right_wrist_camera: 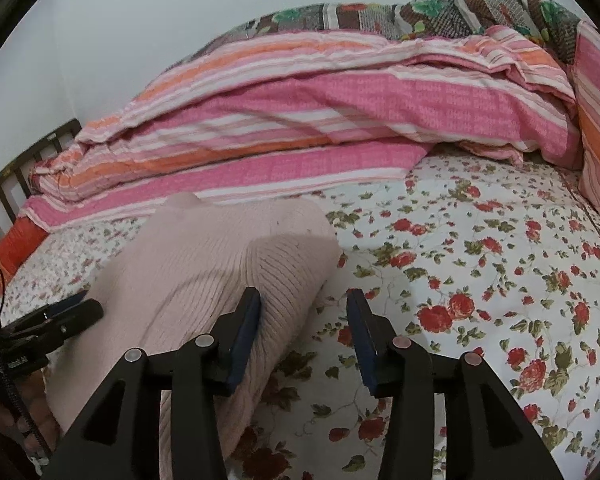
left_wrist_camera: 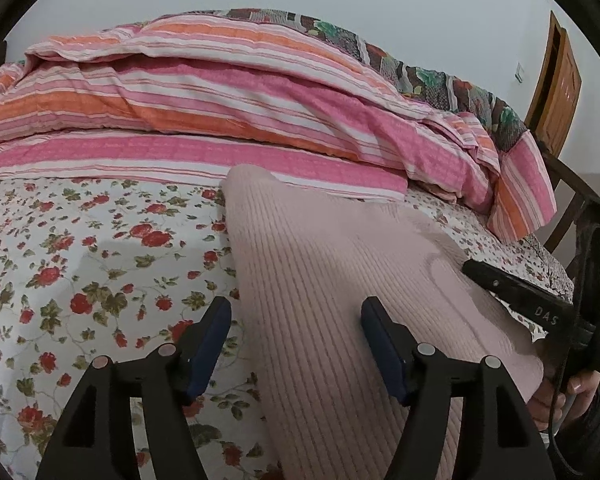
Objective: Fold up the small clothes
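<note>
Pale pink ribbed knit garment [left_wrist_camera: 340, 288] — lying on the bed's floral sheet [left_wrist_camera: 80, 264], folded into a long thick strip that runs from the near edge of the bed toward the striped quilt, its far end almost touching the quilt's lower border. Left gripper [left_wrist_camera: 296, 344]: jaws spread wide, nothing between them; the blue-padded right finger rests over the knit, the left finger [left_wrist_camera: 210, 344] over bare sheet just beside the garment's left edge. Right gripper [right_wrist_camera: 304, 336]: jaws likewise parted and empty; its left finger lies against the rounded folded edge of the garment [right_wrist_camera: 204, 272], its right finger [right_wrist_camera: 360, 336] over the floral sheet [right_wrist_camera: 480, 280]. In the left wrist view the right gripper's black finger [left_wrist_camera: 512, 292] is laid on the garment's right side. Pink, orange and white striped quilt [right_wrist_camera: 300, 128] — heaped along the far side of the bed, against the wall. Patchwork floral cover [left_wrist_camera: 380, 52] behind the quilt. Wooden door [left_wrist_camera: 556, 84] at the far right.
</note>
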`<state>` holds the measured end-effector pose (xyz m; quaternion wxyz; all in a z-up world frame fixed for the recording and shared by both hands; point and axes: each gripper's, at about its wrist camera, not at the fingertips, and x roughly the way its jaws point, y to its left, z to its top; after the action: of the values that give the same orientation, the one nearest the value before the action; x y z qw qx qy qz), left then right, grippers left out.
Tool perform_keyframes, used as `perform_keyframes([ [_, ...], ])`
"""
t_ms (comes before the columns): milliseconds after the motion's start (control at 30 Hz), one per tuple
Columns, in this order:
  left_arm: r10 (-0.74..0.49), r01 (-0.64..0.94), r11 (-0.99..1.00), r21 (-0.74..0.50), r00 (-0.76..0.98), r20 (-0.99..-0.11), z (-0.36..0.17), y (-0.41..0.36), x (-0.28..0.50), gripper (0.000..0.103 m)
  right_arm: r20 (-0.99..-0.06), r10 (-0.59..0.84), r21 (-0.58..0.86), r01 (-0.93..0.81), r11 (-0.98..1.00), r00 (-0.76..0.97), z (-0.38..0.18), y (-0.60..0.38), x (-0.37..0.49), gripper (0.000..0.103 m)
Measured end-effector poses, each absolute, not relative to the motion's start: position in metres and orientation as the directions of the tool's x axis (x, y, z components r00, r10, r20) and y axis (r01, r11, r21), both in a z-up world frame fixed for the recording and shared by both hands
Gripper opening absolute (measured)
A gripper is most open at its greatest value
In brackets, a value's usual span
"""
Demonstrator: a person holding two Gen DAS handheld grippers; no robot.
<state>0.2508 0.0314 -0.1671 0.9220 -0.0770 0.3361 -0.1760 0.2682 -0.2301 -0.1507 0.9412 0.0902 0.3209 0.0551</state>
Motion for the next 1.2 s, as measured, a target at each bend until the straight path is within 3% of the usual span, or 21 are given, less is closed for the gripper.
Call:
perform_keyframes([
  [333,-0.345,0.223,0.937,-0.27,0.721,-0.601,-0.167,0.039,0.257,0.073,-0.559,0.217,0.219,-0.11,0.97,0.8,-0.14,-0.223,0.26,0.043],
  [567,-0.326,0.191,0.941,-0.278,0.727,-0.604,-0.169,0.041,0.262,0.074,-0.611,0.176,0.133,-0.119,0.984,0.772,-0.153,-0.207,0.265,0.045],
  [767,-0.291,0.132,0.948,-0.29,0.732,-0.616,-0.169,0.043,0.277,0.074,-0.607,0.184,0.145,-0.12,0.982,0.773,-0.156,-0.21,0.263,0.045],
  [1200,-0.231,0.099,0.967,-0.236,0.733,-0.64,-0.177,0.036,0.279,0.074,-0.62,0.155,0.126,-0.097,0.987,0.769,-0.16,-0.211,0.266,0.054],
])
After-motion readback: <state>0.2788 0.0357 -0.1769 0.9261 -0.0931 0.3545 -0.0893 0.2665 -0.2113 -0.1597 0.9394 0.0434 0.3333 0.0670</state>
